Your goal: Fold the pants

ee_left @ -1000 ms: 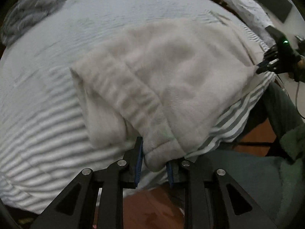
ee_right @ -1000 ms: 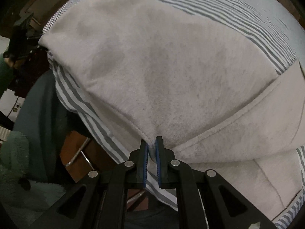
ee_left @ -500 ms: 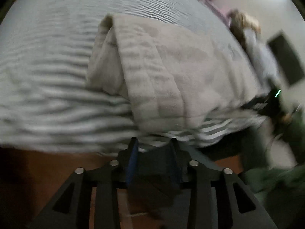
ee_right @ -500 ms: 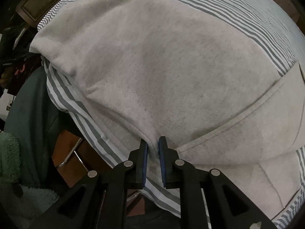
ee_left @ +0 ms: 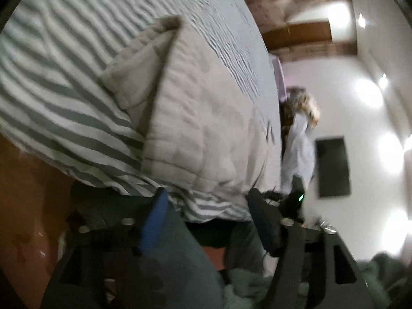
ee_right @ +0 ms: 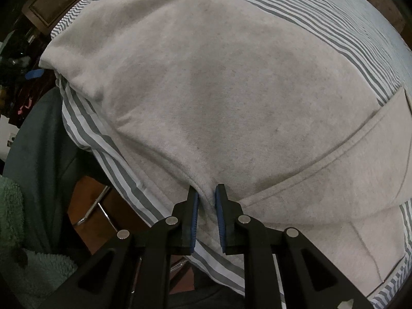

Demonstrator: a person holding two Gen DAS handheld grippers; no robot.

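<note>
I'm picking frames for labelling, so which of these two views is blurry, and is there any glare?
Left wrist view: motion-smeared, pants soft-edged, ceiling lights blown out on the wall. Right wrist view: sharp, dim, even light, pants weave clear, no glare; fisheye bends the striped sheet.

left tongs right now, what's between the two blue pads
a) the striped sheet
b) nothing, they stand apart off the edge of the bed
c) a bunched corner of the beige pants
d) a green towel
b: in the left wrist view the left tongs gape with no cloth pinched between them, the beige pants lying free on the striped sheet beyond them.
</note>
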